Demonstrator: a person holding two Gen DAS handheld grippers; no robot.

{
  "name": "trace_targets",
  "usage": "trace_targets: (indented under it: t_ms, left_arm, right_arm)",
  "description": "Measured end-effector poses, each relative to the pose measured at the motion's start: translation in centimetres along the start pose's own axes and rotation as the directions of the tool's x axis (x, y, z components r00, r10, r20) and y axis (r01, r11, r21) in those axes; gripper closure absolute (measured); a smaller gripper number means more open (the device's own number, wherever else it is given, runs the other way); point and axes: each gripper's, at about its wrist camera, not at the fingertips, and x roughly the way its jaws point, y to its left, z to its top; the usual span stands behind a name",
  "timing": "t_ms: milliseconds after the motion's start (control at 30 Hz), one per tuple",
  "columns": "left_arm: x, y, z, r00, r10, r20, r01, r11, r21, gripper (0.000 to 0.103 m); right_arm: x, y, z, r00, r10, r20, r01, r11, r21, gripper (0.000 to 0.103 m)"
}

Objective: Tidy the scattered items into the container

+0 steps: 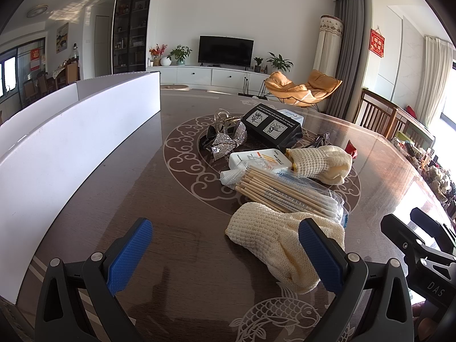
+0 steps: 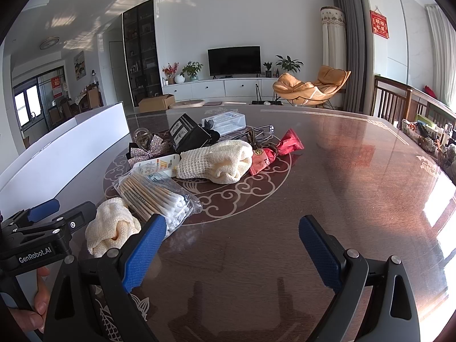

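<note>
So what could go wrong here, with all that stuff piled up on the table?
The cream knitted cloth lies against the bag of cotton swabs, so the open left hand-held gripper might drag both at once. The slippery swab bag may slide out of a pinch. The white box has a tall wall, which items could catch on.

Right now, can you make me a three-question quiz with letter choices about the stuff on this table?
1. Where is the white box?
A. left of the pile
B. right of the pile
C. on the chair

2. How many cream knitted cloths lie on the table?
A. one
B. two
C. four

3. How is the left gripper?
A. open
B. shut on cotton swabs
C. shut on the cloth

Answers:
1 A, its wall stands along the left side.
2 B, the near cloth and the far cloth.
3 A, its blue pads stand wide apart, holding nothing.
</note>
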Motion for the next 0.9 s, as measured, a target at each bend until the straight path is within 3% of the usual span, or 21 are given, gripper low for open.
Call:
trace_targets:
  t_ms: [900]
  left_arm:
    - [-0.24,-0.50,-0.05,1.000,-0.006,0.003,0.006,1.000,-0.006,0.000]
  right_arm:
    - [-0.02,0.12,-0.32,1.000,-0.002,-0.002,0.002,1.000,0.000,0.008]
